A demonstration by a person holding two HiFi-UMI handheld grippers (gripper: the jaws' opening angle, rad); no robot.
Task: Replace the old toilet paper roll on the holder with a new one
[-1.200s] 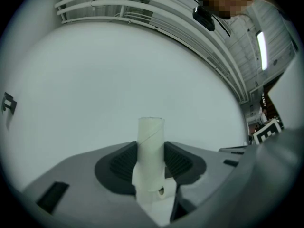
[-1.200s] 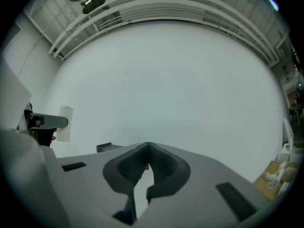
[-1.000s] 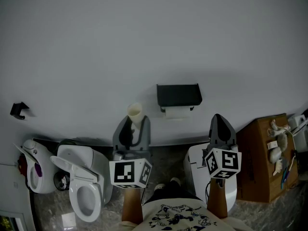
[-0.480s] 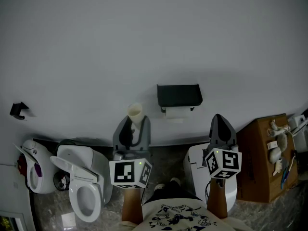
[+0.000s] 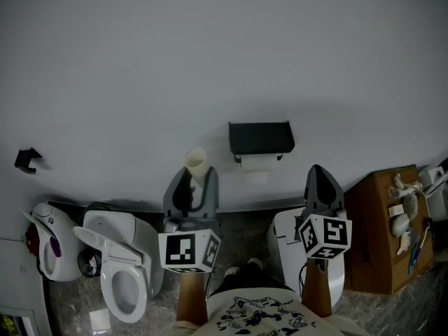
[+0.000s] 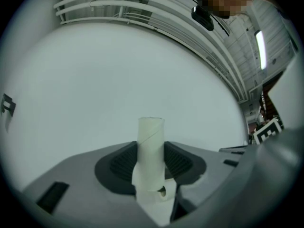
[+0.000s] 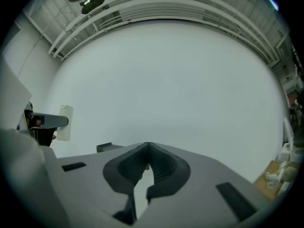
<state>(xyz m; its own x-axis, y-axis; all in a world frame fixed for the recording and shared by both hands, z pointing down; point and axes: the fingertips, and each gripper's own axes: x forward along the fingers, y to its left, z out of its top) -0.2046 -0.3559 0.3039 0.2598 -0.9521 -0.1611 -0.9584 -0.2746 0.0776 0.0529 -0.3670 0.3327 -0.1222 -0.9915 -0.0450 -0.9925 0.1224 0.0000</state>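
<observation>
Nearest the person, both grippers are pointing at the white wall (image 5: 224, 61). The left gripper (image 5: 190, 190) is clamping a bare cardboard tube (image 5: 197, 162) between its jaws. The tube is standing upright with its top end poking above the jaw tips, and a scrap of white paper is clinging to its lower part. The right gripper (image 5: 319, 173) is holding nothing, and its jaws are pressing together.

Farther off, the black toilet paper holder (image 5: 260, 138) is hanging on the wall between the two grippers. White paper (image 5: 259, 163) is showing just under its cover.

I am judging the task to be well along. The spent core is sitting in the left gripper, off the holder. The white under the cover is suggesting a roll already in place, though how full it is I cannot tell. If so, only getting rid of the tube is remaining.

No brand or readable writing is showing. The grippers' cubes are carrying only black-and-white square markers, and the print on the person's shirt (image 5: 262, 313) is not legible.
</observation>
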